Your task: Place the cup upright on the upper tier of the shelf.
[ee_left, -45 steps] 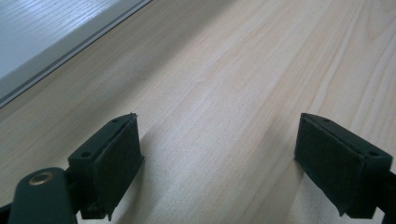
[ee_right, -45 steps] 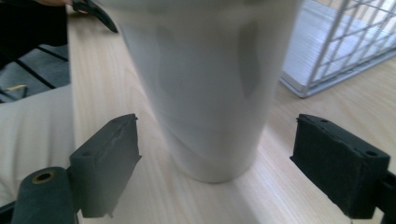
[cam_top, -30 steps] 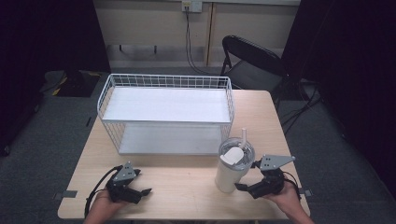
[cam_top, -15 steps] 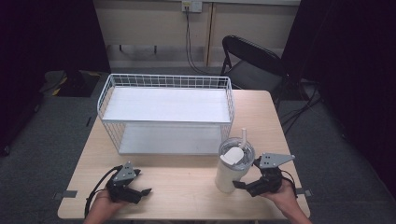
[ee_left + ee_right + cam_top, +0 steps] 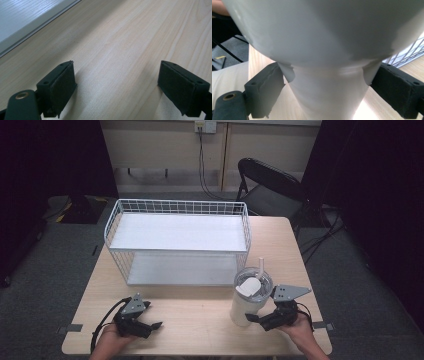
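Tumbler (image 5: 248,297) with a lid and straw stands upright on the desk (image 5: 200,320), near its front right corner, just in front of the white wire rack (image 5: 177,240). Going from the left: the left tongs (image 5: 150,326) rest on bare wood well apart from the cup, jaws spread wide with nothing between them, as the left gripper view confirms; the rack's lower shelf (image 5: 22,17) lies beyond them. Next comes the tumbler, its long axis vertical; then the right tongs (image 5: 253,318), plainly the nearer pair, pointing leftward at the cup's lower body. In the right gripper view the narrow base (image 5: 327,95) sits squarely between the two pads (image 5: 265,85), which stand open on either side, close to the wall but seemingly not yet pressing it; a closing squeeze looks like the move to come.
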{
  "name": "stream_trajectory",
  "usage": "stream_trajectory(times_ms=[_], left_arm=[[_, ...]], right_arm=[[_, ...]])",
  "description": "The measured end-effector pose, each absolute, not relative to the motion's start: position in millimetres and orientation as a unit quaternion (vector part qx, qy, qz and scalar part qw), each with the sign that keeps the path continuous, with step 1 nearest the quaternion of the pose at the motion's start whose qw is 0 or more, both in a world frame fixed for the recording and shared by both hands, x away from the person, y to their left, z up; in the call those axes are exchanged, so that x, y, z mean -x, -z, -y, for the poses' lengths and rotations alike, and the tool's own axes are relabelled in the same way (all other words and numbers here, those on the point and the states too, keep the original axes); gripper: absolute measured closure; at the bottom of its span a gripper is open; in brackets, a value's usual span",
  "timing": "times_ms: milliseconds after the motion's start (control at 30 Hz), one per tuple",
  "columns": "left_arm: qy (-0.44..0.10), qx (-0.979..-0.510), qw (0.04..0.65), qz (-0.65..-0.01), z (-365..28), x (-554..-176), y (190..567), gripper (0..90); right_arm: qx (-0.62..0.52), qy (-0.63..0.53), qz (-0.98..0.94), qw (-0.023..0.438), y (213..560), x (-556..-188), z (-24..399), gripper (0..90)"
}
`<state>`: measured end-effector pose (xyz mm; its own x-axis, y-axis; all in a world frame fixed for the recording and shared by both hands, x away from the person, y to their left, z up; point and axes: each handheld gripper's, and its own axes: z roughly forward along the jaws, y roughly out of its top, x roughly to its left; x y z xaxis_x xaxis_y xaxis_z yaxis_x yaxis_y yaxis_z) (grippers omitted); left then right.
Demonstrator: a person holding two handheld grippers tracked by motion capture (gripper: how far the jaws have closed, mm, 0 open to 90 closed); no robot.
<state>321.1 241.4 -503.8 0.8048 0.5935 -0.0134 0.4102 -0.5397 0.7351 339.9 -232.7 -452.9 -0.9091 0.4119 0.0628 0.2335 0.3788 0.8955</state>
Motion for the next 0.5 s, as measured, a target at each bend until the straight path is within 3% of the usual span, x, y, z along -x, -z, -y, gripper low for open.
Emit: stream_trajectory(times_ms=[500], left_arm=[[-0.12,-0.869,0.383,-0.288,-241.5,-321.1,503.8,13.8]], right_arm=[[-0.191,-0.54,-0.814,0.094,460.2,-343.2,225.2,8.4]])
